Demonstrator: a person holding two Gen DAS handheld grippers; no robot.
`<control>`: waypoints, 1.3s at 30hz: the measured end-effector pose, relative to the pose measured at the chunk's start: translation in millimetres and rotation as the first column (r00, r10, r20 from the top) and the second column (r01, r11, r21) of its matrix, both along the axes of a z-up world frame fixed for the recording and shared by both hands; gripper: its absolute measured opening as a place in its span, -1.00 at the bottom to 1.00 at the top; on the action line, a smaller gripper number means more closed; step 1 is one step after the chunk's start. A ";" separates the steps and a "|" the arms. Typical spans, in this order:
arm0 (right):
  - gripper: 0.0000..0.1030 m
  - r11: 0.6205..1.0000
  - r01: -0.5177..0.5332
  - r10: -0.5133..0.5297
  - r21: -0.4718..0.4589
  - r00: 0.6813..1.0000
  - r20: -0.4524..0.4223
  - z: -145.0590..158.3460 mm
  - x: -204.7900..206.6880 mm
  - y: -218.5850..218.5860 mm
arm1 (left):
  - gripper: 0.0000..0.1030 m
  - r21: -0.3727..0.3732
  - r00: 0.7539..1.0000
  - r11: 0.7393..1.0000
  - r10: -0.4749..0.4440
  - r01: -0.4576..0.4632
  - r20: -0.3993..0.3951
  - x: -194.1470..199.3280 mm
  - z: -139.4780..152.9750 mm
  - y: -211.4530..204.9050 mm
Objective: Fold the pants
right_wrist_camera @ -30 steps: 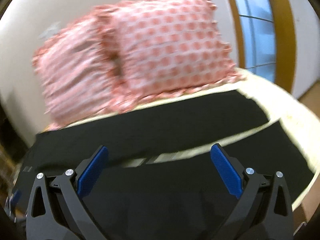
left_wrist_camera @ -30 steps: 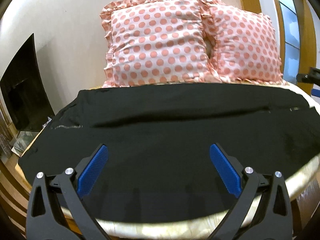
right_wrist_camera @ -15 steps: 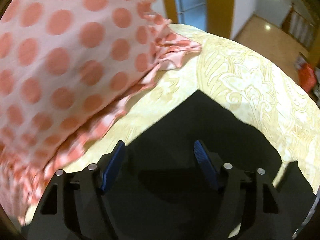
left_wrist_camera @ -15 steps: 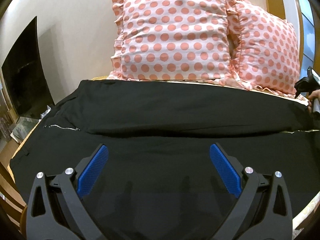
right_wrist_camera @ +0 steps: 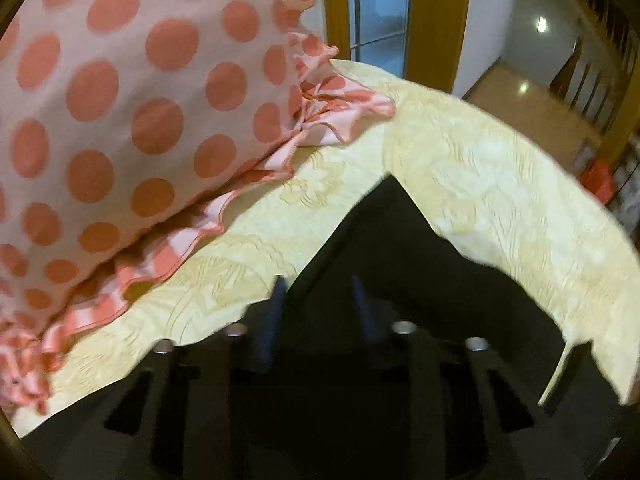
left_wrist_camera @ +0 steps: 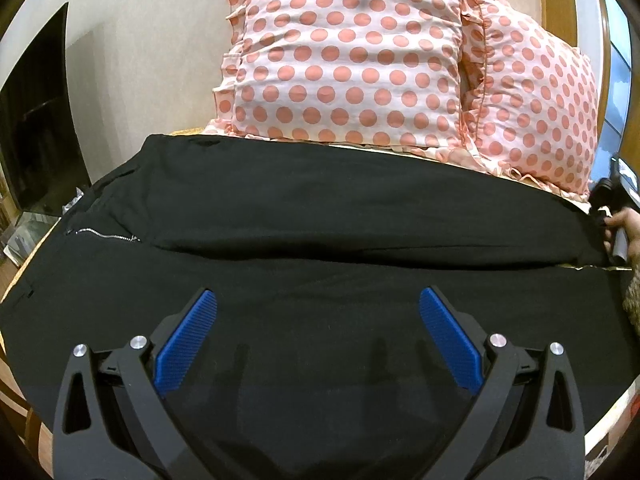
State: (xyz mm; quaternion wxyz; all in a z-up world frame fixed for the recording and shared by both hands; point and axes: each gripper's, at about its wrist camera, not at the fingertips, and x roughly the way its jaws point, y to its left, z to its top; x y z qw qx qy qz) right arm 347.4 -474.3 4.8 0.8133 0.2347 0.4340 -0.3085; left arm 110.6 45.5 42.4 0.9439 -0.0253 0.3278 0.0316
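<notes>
Black pants lie spread flat across the bed, waist and zipper at the left, legs running right. My left gripper is open and empty, low over the near leg. In the right wrist view the hem corner of the far leg lies on the cream bedspread. My right gripper is over that hem with its jaws narrowed to a small gap; the frame is blurred and I cannot tell if cloth is pinched. The right gripper also shows in the left wrist view.
Two pink polka-dot pillows stand against the wall behind the pants; one fills the left of the right wrist view. A dark cabinet stands left of the bed. A wood-framed window and floor lie beyond the bed's right edge.
My right gripper has swung to the far leg's hem and narrowed its jaws from wide open to a small gap. My left gripper has moved forward over the pants, still open.
</notes>
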 end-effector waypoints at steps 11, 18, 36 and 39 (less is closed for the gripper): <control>-0.92 0.973 -0.184 0.092 0.141 0.865 0.493 54.2 -116.2 -0.2 | 0.97 -0.017 1.000 1.000 0.023 -0.022 0.017 -6.8 2.3 4.1; -0.92 0.962 -0.235 0.104 0.137 0.784 0.612 49.4 -245.2 14.7 | 0.97 -0.024 0.999 0.999 0.039 -0.038 0.039 -17.4 8.9 7.9; 0.07 0.708 -0.415 0.053 0.571 0.838 0.543 -20.8 -243.6 30.7 | 0.97 -0.037 0.998 0.999 0.040 -0.038 0.053 -26.2 20.8 -2.3; 0.01 0.632 -0.397 0.084 0.665 0.889 0.450 -37.8 -213.8 50.3 | 0.97 -0.020 0.998 0.999 0.027 -0.026 0.057 -26.9 21.7 -7.0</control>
